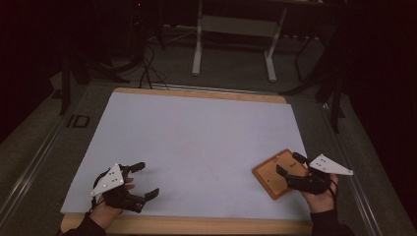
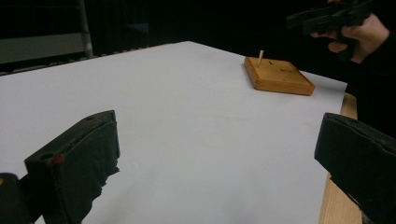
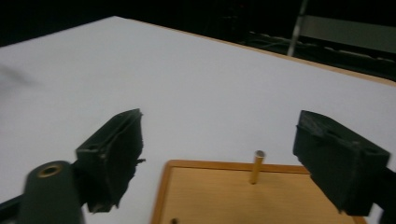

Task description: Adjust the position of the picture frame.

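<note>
Wooden block [image 1: 278, 173] with a thin upright peg [image 3: 256, 166] lies at the near right of the white mat [image 1: 196, 147]. Right gripper [image 1: 290, 166] hangs over it, jaws spread wide and empty, the peg standing between them, probably lined up to grasp it. Left gripper [image 1: 145, 179] waits at the near left, jaws apart, nothing held, well clear of the block.
</note>
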Demonstrator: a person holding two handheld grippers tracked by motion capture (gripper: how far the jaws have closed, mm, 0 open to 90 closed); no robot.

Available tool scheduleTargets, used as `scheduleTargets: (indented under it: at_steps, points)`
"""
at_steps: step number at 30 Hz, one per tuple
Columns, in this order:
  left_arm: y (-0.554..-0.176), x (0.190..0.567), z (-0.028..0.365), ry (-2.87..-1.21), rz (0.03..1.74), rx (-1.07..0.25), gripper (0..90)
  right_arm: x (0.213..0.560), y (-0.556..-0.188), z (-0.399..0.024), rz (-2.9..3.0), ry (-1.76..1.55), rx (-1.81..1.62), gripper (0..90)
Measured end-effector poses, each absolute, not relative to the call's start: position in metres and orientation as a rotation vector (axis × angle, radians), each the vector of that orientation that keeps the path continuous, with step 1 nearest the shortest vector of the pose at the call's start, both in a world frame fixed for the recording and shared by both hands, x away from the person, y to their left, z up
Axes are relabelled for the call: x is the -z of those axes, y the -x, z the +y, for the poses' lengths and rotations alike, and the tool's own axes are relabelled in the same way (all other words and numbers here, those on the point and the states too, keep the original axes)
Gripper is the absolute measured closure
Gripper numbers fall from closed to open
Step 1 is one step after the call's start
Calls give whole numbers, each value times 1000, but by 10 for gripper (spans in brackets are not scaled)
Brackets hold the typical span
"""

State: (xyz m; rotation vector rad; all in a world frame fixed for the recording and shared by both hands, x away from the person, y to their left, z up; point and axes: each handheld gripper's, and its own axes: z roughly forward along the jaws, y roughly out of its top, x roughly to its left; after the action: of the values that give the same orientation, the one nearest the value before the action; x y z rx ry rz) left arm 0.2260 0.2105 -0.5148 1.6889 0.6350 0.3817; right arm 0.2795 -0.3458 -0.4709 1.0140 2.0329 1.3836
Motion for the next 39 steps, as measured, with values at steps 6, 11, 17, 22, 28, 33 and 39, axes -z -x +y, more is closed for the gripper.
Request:
scheduleTargets:
  at_steps: [6,11,17,22,28,33,39]
  points:
    - [-225,515,211,-1694,633,-378,5,484,-299,-347,2058,-1063,-1338,272]
    - [-225,516,211,-1697,634,-376,4,502,-316,-348,2088,-1123,-1294,402]
    - [-225,516,211,-1701,637,-377,5,516,-325,-347,2124,-1147,-1243,574]
    - [-224,517,210,-1707,632,-373,5,522,-327,-347,2124,-1153,-1233,685]
    - [-224,517,210,-1712,629,-370,5,531,-329,-349,2153,-1196,-1241,725]
    - [-225,518,209,-1718,627,-368,5,535,-332,-350,2148,-1226,-1251,801]
    - [-225,519,209,-1724,629,-364,5,536,-334,-350,2144,-1216,-1252,823]
